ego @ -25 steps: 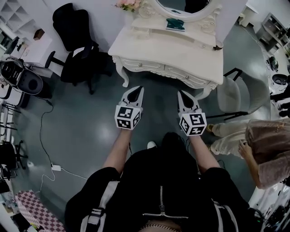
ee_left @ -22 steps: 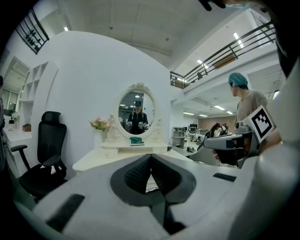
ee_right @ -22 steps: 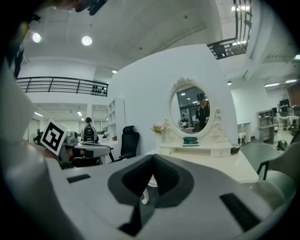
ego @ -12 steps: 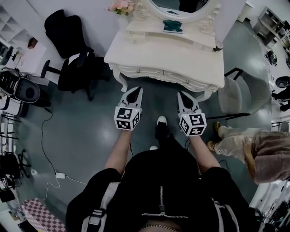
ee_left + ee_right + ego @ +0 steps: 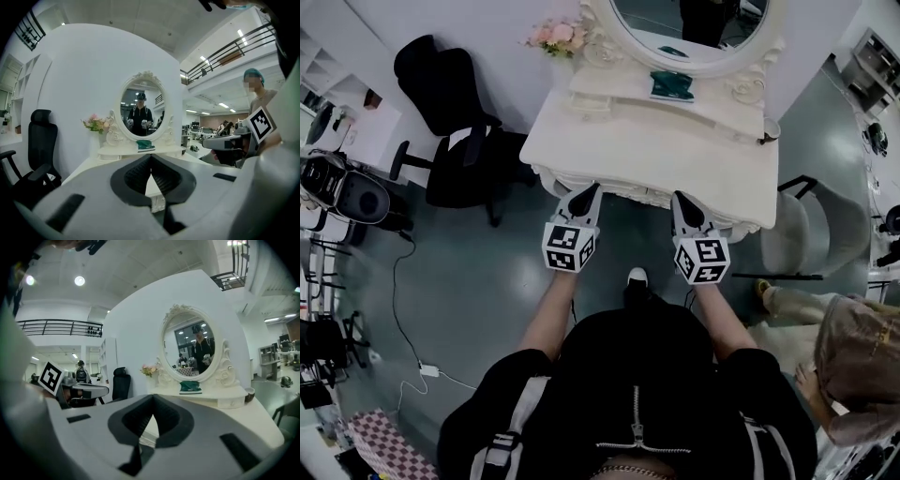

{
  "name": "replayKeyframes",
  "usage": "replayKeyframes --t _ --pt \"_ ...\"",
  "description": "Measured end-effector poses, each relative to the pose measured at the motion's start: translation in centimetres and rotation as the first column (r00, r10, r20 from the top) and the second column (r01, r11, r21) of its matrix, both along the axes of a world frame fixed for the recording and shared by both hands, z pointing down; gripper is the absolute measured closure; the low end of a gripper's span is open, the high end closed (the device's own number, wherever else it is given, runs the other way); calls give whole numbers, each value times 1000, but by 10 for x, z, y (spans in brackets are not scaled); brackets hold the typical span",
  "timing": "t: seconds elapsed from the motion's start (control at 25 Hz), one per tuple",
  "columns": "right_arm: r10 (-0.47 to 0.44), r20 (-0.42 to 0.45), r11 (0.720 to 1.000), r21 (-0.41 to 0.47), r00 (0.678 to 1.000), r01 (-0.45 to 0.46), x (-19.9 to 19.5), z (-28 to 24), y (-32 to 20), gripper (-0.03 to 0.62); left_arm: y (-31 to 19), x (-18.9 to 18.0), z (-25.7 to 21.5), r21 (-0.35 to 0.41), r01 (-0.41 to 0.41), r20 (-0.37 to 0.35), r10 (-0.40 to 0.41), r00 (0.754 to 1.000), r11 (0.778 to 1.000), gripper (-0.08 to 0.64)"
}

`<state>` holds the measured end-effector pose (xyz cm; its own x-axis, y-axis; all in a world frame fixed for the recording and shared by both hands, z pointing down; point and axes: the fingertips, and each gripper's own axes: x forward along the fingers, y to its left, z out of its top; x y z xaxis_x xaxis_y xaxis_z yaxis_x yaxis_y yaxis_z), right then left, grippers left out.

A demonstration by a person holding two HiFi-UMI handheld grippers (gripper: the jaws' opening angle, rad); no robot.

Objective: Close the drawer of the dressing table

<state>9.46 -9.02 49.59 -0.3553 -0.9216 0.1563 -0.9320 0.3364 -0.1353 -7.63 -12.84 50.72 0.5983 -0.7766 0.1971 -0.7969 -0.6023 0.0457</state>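
Note:
The white dressing table (image 5: 656, 141) with its oval mirror (image 5: 694, 28) stands straight ahead. Its carved drawer front (image 5: 630, 194) shows between my two grippers, under the tabletop's front edge; how far the drawer stands out I cannot tell. My left gripper (image 5: 587, 193) is shut and empty, its tips at the table's front edge. My right gripper (image 5: 679, 199) is also shut and empty, level with it on the right. In the left gripper view the shut jaws (image 5: 151, 157) point at the mirror (image 5: 143, 115). In the right gripper view the jaws (image 5: 153, 397) do the same.
A green object (image 5: 671, 86) and pink flowers (image 5: 555, 36) sit on the table's upper shelf, with a small bowl (image 5: 772, 128) at its right end. A black office chair (image 5: 450, 112) stands left, a grey chair (image 5: 811, 230) right. A person (image 5: 853, 356) crouches at lower right.
The table has come closer in the head view. Both grippers, still shut, have moved forward from open floor to the table's front edge.

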Motion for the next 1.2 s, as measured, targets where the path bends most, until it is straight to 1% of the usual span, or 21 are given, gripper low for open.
replayKeyframes --t 0.24,0.44,0.6,0.8,0.92,1.2 --pt "-19 8 1000 -1 1000 19 17 -1 -70 592 -62 11 -5 0 27 1 -27 1000 1000 554" --pt "-23 18 1000 -10 1000 23 22 1 -99 592 -93 14 0 -15 31 8 -31 999 999 554" --pt "1 22 1000 -20 1000 0 25 4 -121 592 -123 19 2 -20 10 9 -10 1000 1000 554" --pt "45 13 999 -28 999 -45 29 9 -155 592 -169 25 10 -23 -47 26 48 999 999 554" --pt "86 12 996 -37 996 -86 32 12 -182 592 -203 29 15 -32 -85 22 85 996 996 554" --pt "203 10 978 -41 979 -202 29 4 -242 592 -280 39 16 -47 -207 16 208 978 977 554"
